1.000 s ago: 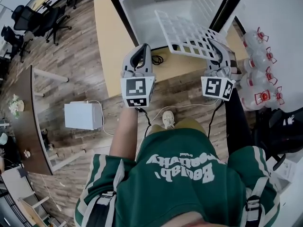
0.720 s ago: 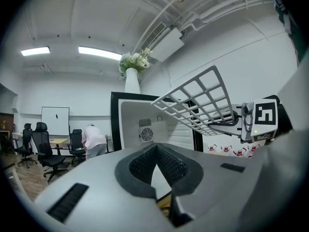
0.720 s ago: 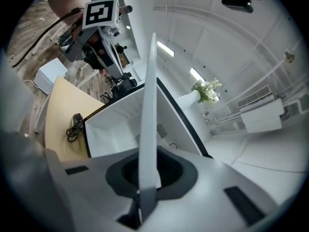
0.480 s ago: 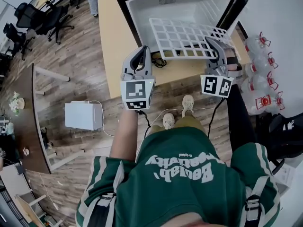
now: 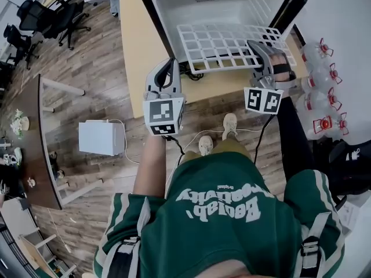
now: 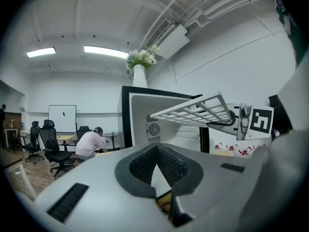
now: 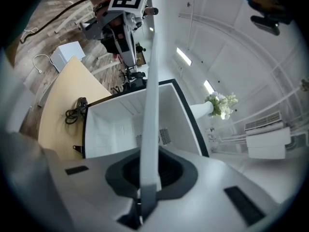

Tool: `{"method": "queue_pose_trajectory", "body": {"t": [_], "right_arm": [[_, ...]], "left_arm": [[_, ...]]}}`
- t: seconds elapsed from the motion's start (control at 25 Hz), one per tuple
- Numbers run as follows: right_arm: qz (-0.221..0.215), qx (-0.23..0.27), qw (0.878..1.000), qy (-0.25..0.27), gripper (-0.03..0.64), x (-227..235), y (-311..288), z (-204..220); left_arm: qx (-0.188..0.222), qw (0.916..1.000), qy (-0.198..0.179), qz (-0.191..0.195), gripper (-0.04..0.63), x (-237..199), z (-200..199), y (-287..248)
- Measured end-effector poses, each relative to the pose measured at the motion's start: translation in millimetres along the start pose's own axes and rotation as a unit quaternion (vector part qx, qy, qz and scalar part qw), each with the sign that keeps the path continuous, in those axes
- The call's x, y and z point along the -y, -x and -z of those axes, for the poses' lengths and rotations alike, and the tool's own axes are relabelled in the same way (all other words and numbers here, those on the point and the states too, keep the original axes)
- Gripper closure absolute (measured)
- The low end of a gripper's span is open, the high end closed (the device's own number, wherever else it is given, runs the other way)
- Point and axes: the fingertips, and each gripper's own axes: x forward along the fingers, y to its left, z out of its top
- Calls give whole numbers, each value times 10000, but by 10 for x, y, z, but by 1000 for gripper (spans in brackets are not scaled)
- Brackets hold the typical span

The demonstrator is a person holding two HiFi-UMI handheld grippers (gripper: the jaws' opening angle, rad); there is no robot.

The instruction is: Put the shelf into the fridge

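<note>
The fridge (image 5: 152, 10) stands open on a light wooden table, its white inside bare. The shelf (image 5: 226, 42), a white wire grid, hangs about level in front of the opening, its far edge at the fridge mouth. My right gripper (image 5: 258, 46) is shut on the shelf's right edge; in the right gripper view the shelf rim (image 7: 149, 81) runs straight out from between the pads (image 7: 126, 173). My left gripper (image 5: 168, 63) is to the left of the shelf and apart from it, shut and holding nothing. From the left gripper view the shelf (image 6: 193, 112) shows above and to the right.
A coiled black cable (image 5: 188, 69) lies on the wooden table (image 5: 136, 51) under the shelf. The black fridge door (image 5: 297, 7) stands open at right. Water bottles (image 5: 324, 80) stand on the floor at right, a white box (image 5: 101, 138) at left. A vase (image 6: 140, 74) tops the fridge.
The shelf has rolled from a steep tilt to about level and shifted left across the fridge mouth, with the right gripper turning with it. The left gripper has hardly moved.
</note>
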Motion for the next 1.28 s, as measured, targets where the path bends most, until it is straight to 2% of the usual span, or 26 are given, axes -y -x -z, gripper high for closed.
{"method": "queue_pose_trajectory", "body": {"t": [0.16, 0.6, 0.84, 1.28], "right_arm": [[57, 110, 9995, 289, 586, -14, -63, -89], [-23, 230, 9975, 672, 586, -129, -303, -204], [-133, 94, 9952, 963, 586, -271, -429, -115], [-97, -146, 9930, 1169, 586, -375, -538, -90]], "left_arm": [[-40, 10000, 42, -72, 595, -70, 28, 12], [-122, 9995, 85, -275, 595, -251, 121, 85], [-164, 9993, 131, -307, 595, -274, 158, 77], [-182, 9994, 140, -268, 595, -303, 185, 43]]}}
